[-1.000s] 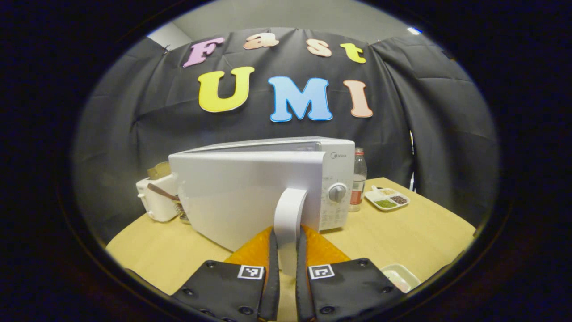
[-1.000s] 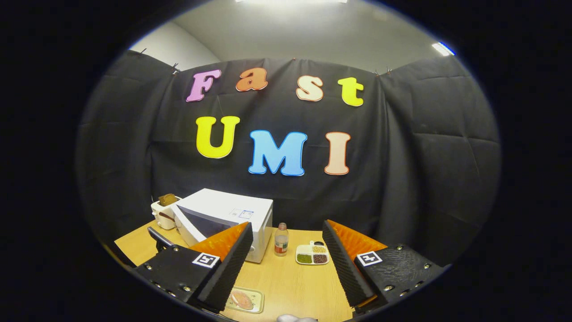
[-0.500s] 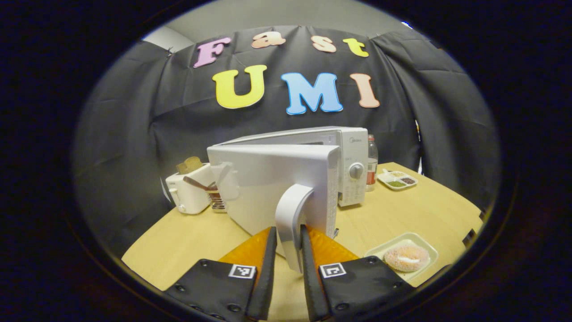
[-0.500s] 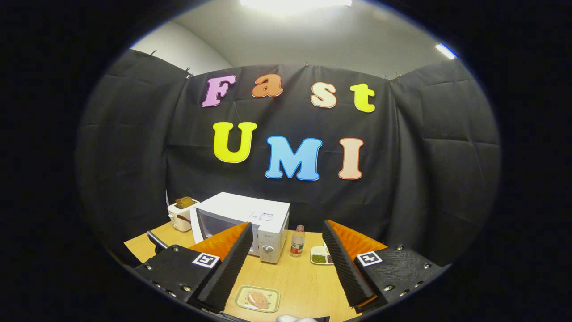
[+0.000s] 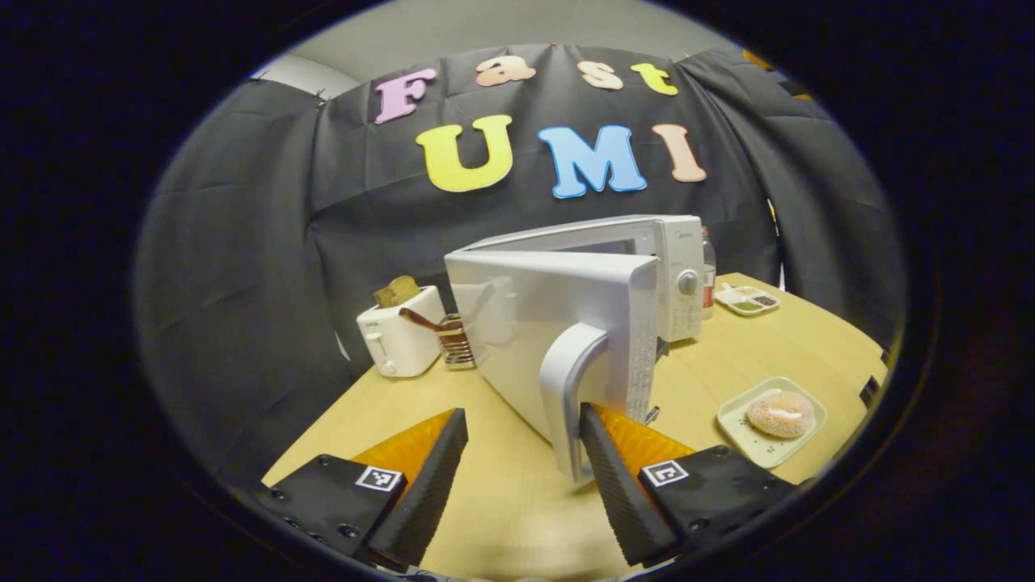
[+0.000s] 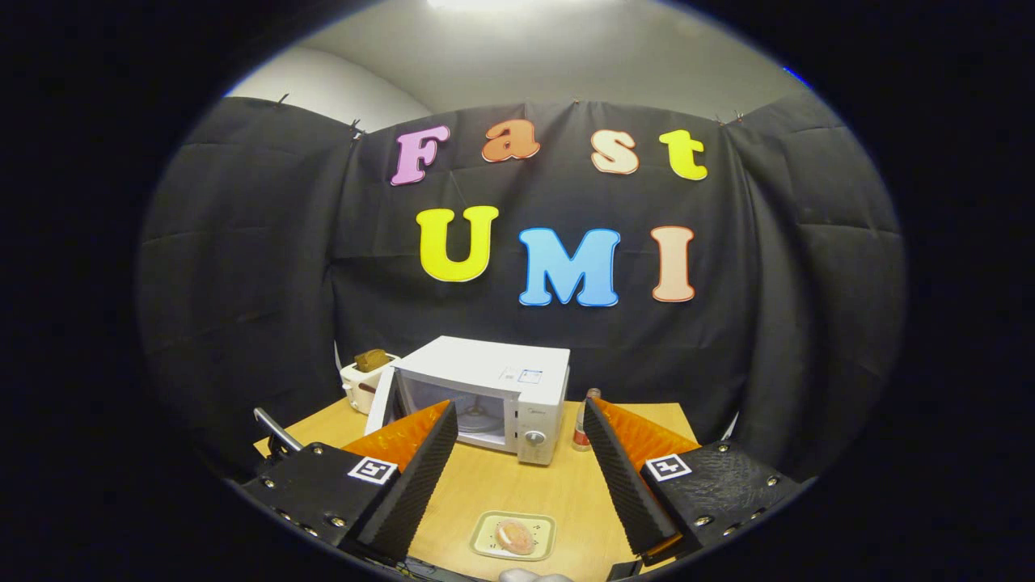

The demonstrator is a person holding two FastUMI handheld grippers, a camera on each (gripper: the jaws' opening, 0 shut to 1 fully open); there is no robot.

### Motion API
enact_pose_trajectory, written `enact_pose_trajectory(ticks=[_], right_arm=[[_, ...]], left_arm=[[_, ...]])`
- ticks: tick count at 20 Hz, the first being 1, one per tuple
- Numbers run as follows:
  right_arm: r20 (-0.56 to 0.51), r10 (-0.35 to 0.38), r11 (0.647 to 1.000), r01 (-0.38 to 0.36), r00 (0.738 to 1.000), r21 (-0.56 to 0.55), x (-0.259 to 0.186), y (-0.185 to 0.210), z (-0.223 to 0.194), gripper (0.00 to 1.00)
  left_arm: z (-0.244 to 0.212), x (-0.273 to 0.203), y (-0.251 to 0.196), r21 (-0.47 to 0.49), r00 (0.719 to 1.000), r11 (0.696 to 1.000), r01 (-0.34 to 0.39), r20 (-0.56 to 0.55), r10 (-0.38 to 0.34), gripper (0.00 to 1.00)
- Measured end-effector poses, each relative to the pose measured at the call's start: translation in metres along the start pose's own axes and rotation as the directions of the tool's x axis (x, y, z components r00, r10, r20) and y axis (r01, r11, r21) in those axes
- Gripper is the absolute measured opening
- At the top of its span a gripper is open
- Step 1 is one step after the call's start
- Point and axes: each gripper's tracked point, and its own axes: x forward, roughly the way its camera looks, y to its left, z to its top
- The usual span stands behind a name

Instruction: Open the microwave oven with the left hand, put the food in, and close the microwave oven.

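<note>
Pale wood worktop [image 5: 728, 339], smooth, set in a booth hung with black cloth; grey ceiling with a bright lamp above in the right gripper view. White microwave oven [image 5: 671, 259] stands toward the back of the worktop, its door [image 5: 550, 323] swung wide out to the front-left, cavity with the glass turntable [image 6: 477, 419] open to the room in the right gripper view. Left of the oven: white toaster [image 5: 400, 339] with a brown slice in its slot, a small metal rack [image 5: 454, 343] just beside it. Right of the oven: a bottle [image 6: 580, 420] close against the side, and past it a divided dish [image 5: 748, 301] of small dark and green portions near the back-right edge. Food, a round sugared bun [image 5: 780, 412], lies on a pale rectangular tray [image 5: 732, 420] on the front-right part of the worktop, well apart from the oven and near the front edge. Broad bare wood between tray and oven mouth; bare strip also front-left of the door. Left tongs [image 5: 521, 444] spread wide, released, door handle [image 5: 566, 396] just beside the right finger, contact not certain. Right tongs [image 6: 517, 449] held high and back over the front edge, spread, nothing between them, tray [image 6: 485, 537] below.
</note>
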Motion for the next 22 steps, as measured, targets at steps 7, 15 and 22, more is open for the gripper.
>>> enact_pose_trajectory(ticks=[7,15,22], right_arm=[[-0.021,0.103,0.995,-0.103,0.994,0.008,0.018,0.039,-0.008,0.96],[-0.032,0.164,0.986,-0.163,0.986,0.033,0.027,0.059,-0.018,0.96],[-0.058,0.149,0.989,-0.149,0.987,0.01,0.035,0.048,-0.043,0.96]], left_arm=[[-0.018,-0.018,0.073,-0.023,0.993,0.994,-0.111,-0.029,0.111,0.88],[-0.023,-0.041,0.159,-0.018,0.965,0.965,-0.262,-0.037,0.261,0.93],[-0.017,-0.053,0.174,-0.036,0.953,0.953,-0.301,-0.037,0.3,0.96]])
